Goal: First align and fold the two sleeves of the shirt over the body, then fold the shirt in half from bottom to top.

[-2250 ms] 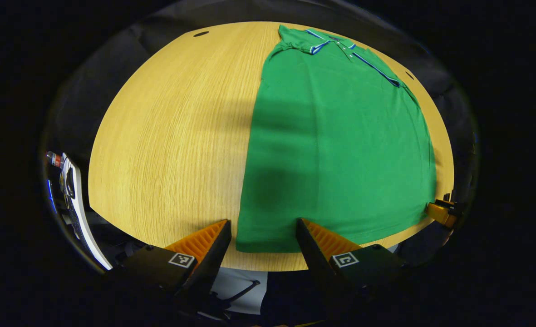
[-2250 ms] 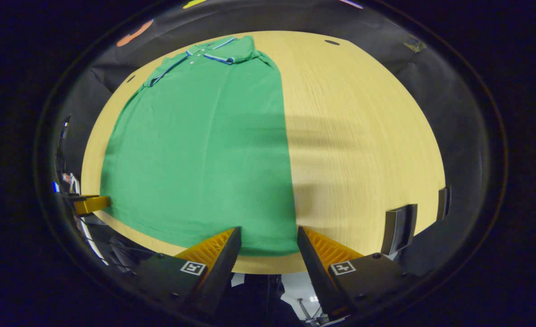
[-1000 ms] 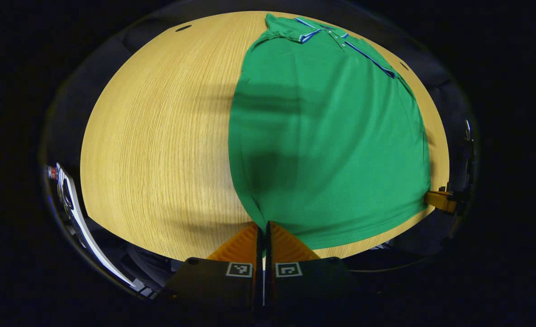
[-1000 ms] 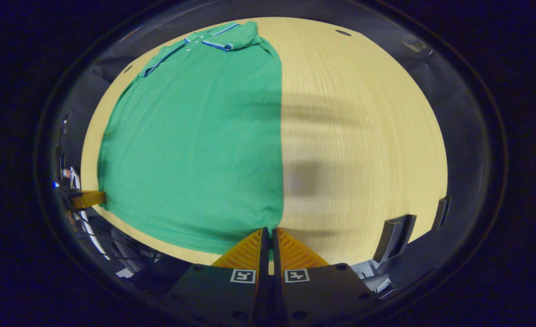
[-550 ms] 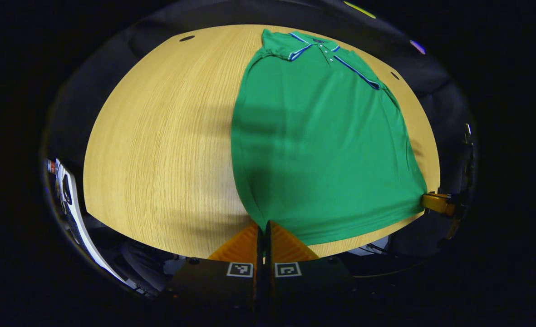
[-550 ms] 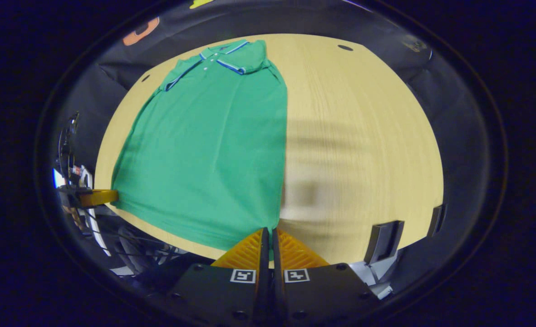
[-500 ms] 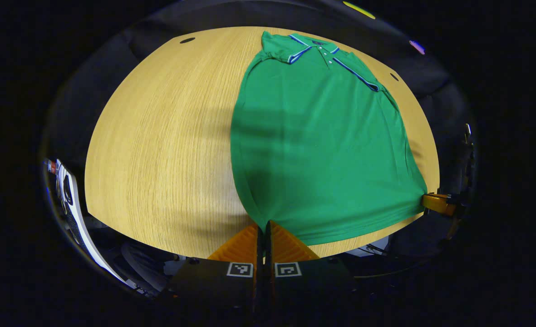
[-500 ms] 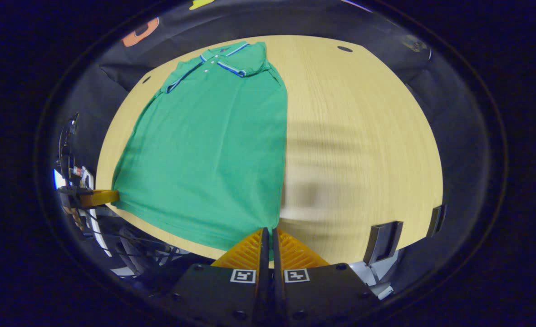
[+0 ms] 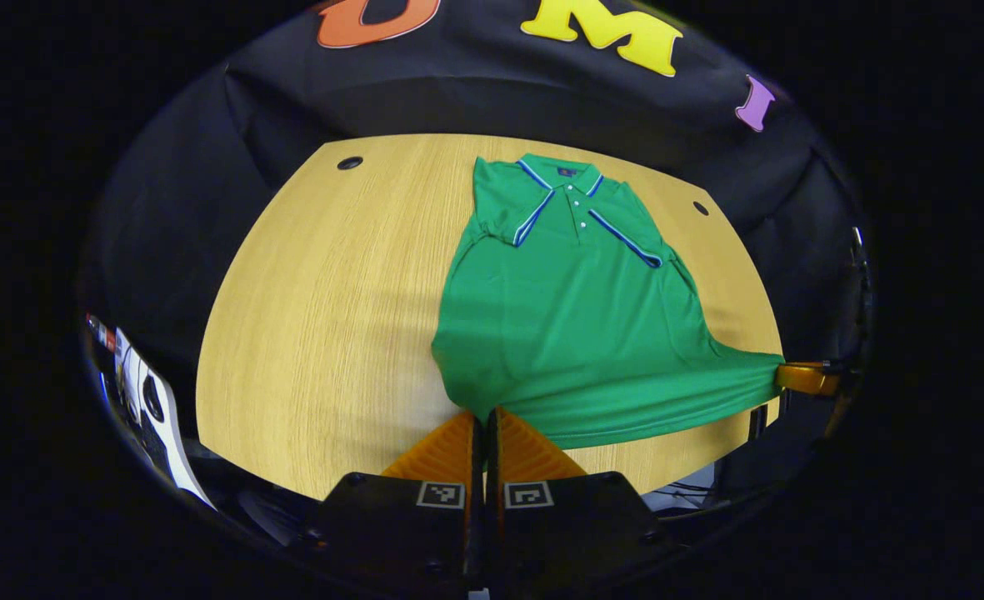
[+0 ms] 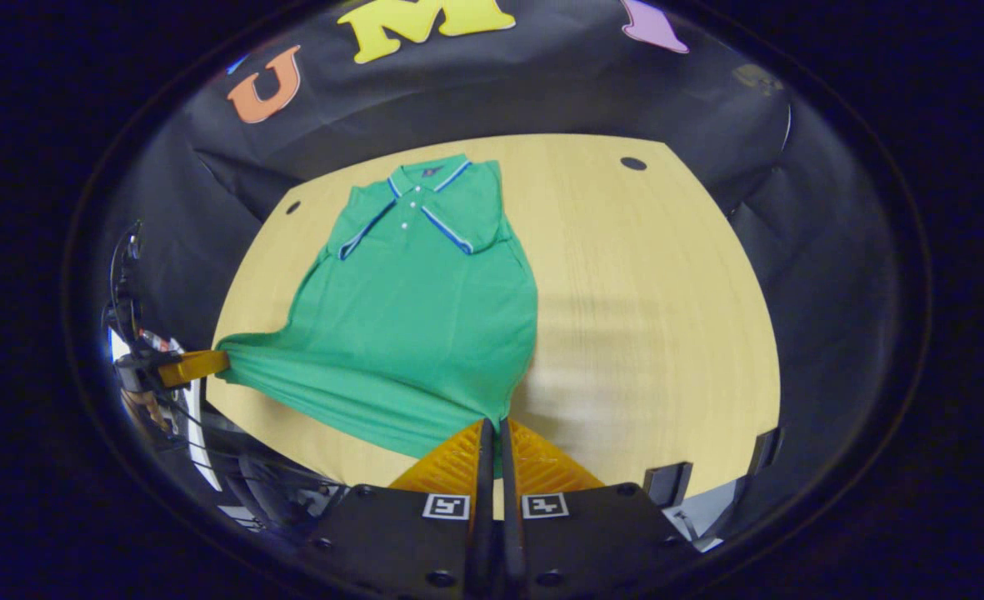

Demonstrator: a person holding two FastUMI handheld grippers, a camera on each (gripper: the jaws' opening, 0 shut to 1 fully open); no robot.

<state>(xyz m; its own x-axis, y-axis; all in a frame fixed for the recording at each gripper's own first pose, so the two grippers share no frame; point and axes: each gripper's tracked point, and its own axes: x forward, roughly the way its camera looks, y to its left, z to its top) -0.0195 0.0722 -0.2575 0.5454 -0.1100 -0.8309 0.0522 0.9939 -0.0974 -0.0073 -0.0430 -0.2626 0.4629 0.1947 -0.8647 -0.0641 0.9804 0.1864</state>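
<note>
Wooden table (image 9: 325, 333) bears green shirt (image 9: 575, 333); dark, perhaps cloth, wall behind.

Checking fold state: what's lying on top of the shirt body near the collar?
Both sleeves lie folded over the shirt body, blue-trimmed cuffs meeting below the collar. Fabric under the sleeves is covered. The table shows around it.

A light wooden table (image 9: 317, 333) stands before the booth's black cloth wall (image 9: 475, 108).
</note>
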